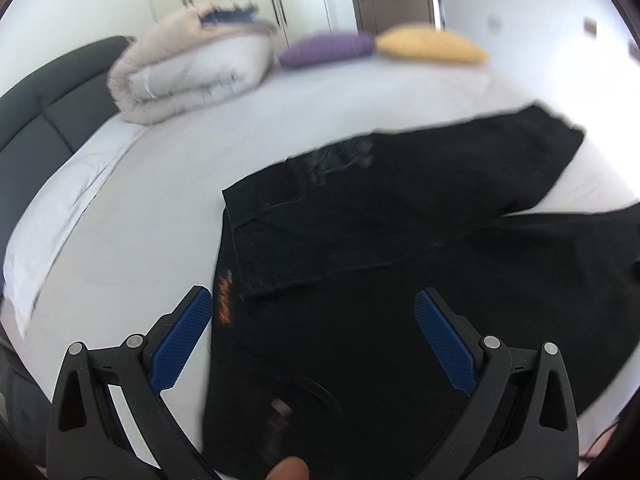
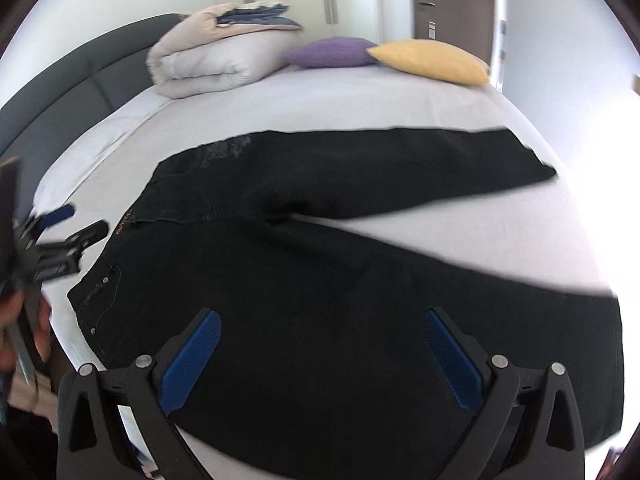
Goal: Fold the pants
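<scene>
Black pants (image 2: 320, 280) lie spread flat on the white bed (image 2: 360, 96), waistband to the left, both legs running to the right and parted in a V. The pants also show in the left wrist view (image 1: 400, 240), with an orange label (image 1: 224, 296) at the waistband. My left gripper (image 1: 314, 300) is open and empty, hovering over the waistband end. It also appears at the left of the right wrist view (image 2: 80, 224). My right gripper (image 2: 320, 320) is open and empty, above the near leg's thigh.
A folded beige duvet (image 2: 216, 56) lies at the head of the bed by the dark headboard (image 2: 60, 92). A purple pillow (image 2: 332, 52) and a yellow pillow (image 2: 432, 60) lie at the far edge. Wardrobe doors and a brown door stand behind.
</scene>
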Motion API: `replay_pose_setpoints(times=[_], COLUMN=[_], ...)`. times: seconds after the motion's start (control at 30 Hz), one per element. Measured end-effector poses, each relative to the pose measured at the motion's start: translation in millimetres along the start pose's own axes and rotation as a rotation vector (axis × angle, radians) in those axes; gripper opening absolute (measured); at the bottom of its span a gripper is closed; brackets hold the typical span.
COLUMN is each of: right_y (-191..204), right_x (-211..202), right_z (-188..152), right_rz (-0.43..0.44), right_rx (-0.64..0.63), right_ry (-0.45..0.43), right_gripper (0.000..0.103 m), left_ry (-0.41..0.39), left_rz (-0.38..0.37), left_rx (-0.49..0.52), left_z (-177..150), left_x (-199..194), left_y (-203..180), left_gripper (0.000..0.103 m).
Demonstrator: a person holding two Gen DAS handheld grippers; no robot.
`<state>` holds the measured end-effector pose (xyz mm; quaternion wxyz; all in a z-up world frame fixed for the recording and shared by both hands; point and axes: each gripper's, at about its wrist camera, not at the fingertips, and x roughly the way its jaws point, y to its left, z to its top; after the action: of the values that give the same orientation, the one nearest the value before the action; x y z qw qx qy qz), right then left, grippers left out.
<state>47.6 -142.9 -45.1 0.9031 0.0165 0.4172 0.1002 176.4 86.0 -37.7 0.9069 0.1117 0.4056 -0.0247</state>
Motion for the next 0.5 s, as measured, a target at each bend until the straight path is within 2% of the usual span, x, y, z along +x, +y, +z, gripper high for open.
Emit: replay_pose_setpoints(times=[0.03, 0.13, 0.17, 0.27, 0.3, 0.37, 0.5], right_y=[-4, -21, -27, -38, -42, -48, -56], right_x=[4, 24, 30, 47, 53, 64, 84], right_z=[7, 27, 33, 46, 51, 58, 73], right_rz=[0.009, 0.040, 0.047, 0.071, 0.086, 0.121, 0.183], right_rx=[-0.021, -0.097, -0.120, -0.204, -0.231, -0.258, -0.290], right_ry=[0.001, 0.032, 0.042, 0.058, 0.061, 0.069, 0.081], right_gripper=[0.101, 0.087, 0.082, 0.076, 0.075, 0.073, 0.068], left_ry=[0.014, -0.010, 0.010, 0.053, 0.096, 0.145, 0.185], left_rz=[-0.006, -0.017, -0.053, -0.100, -0.131, -0.188, -0.245], left_rx=[0.012, 0.099, 0.144, 0.252, 0.283, 0.283, 0.266], left_z=[15, 58, 76, 114, 128, 144, 166], left_x=[15, 52, 70, 116, 141, 174, 220], left_y=[10, 27, 30, 36, 40, 47, 56], left_gripper=[0.103, 0.103, 0.103, 0.103, 0.103, 0.103, 0.103])
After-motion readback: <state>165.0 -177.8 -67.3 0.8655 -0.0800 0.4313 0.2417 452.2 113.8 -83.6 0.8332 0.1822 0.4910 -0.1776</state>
